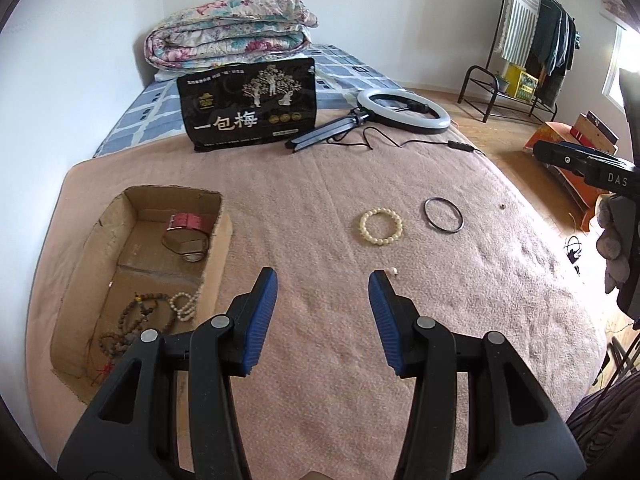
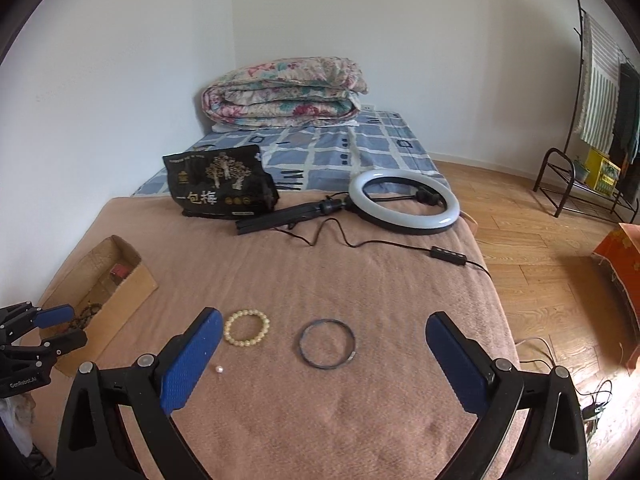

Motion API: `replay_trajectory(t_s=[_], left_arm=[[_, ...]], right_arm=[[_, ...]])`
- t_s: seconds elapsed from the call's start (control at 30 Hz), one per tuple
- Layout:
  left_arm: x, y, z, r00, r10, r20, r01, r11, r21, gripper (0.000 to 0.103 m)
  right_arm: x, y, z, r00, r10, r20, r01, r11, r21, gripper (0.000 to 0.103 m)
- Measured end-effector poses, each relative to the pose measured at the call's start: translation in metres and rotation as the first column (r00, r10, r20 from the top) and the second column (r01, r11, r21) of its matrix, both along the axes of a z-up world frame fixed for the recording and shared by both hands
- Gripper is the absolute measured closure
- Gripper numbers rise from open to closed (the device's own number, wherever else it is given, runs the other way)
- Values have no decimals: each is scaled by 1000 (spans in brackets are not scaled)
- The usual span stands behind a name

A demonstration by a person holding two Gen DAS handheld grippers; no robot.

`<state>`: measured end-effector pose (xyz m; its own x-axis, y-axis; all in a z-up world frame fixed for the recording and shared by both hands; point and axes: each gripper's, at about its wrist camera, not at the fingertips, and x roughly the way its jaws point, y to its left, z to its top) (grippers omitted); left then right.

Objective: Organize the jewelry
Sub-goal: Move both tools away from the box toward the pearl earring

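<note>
Left wrist view, left to right. The cardboard box lies at 9 o'clock on the pink blanket; it holds a red-strapped watch at its far end and brown prayer beads with a small white bead strand at its near end. The left gripper is held level over the blanket, pointing toward 12 o'clock, its blue-padded jaws spread apart and holding nothing. A tiny pearl lies just beside the right fingertip. Past it, at 1 o'clock, lie the cream bead bracelet and the dark metal bangle, near each other but apart.

Right wrist view. The right gripper hovers low over the blanket, jaws wide open and empty, framing the bangle; the bracelet rests just beside its left finger. At 12 o'clock sit a black snack bag and a ring light.
</note>
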<state>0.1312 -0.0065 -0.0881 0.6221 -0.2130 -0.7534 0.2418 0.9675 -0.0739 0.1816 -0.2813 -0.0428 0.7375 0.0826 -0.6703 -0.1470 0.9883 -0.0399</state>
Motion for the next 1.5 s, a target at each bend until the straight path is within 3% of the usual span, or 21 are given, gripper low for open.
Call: replay_trajectory(t_s=[0.27,0.33,0.47,0.57,0.93,1.5], left_arm=[[16,-39,-25,996,-62,-57,61,998,-25,55],[20,-45,-31,995,-67,-70,65,997,-32,63],[28,-55,-44,993,-70,-91,66,997,-49,64],[33,-61,-55,991,-73,-108,68,996,-51,71],[55,-81,-94,985,-80,-156,72,996,-57,72],[71,-93,-118,984,-82,-157,76,996,-39,78]], right_arm=[[14,-79,-20,992,-122,-44,123,992,2,4],[18,-97,-27,987,-150,-56,151,988,7,4],[25,-120,-43,981,-180,-77,180,984,-14,5],[32,-130,-56,979,-182,-88,180,983,-31,9],[49,-138,-111,978,-137,-156,133,990,-35,33],[61,-136,-148,978,-76,-193,61,995,-82,60]])
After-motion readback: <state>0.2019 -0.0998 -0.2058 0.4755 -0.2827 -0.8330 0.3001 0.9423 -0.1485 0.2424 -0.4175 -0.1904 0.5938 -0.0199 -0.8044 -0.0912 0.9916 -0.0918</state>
